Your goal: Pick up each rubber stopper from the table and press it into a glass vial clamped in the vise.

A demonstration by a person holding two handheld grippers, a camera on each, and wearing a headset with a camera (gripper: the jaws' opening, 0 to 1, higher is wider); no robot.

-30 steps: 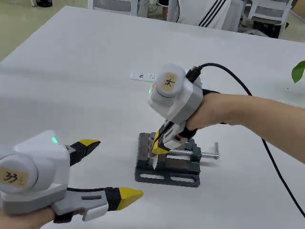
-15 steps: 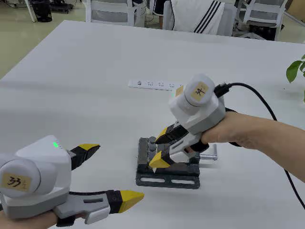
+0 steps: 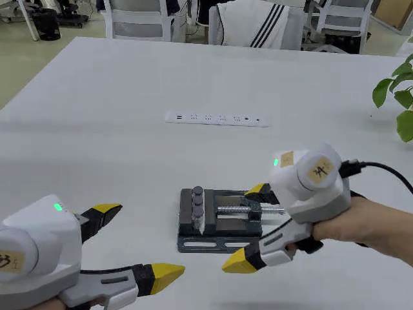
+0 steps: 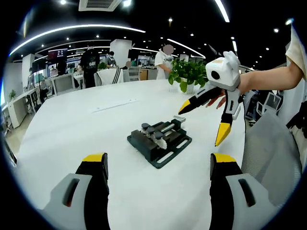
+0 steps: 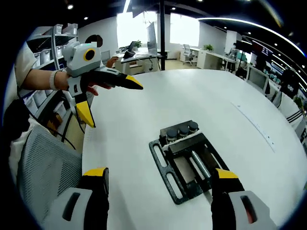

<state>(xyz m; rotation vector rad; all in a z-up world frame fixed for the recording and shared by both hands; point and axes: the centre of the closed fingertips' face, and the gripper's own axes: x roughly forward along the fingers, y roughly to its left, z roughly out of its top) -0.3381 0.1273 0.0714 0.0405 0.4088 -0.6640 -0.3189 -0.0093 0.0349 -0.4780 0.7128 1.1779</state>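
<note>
The right tongs [image 3: 244,227] have drawn back off the vise [image 3: 200,243] and spread wider beside it.

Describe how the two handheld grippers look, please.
The left gripper and the right gripper each have a pale grey body, black jaws with yellow tips, a green light and a round tan sticker with handwriting. A black cable leaves the right gripper.

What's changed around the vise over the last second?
The right hand-held gripper has pulled back from over the vise toward the person's right. Its jaws, nearly shut a second ago, now stand wide open and hold nothing. The left hand-held gripper stayed open, low on the left. The vise and its three stoppered vials have not visibly moved.
</note>
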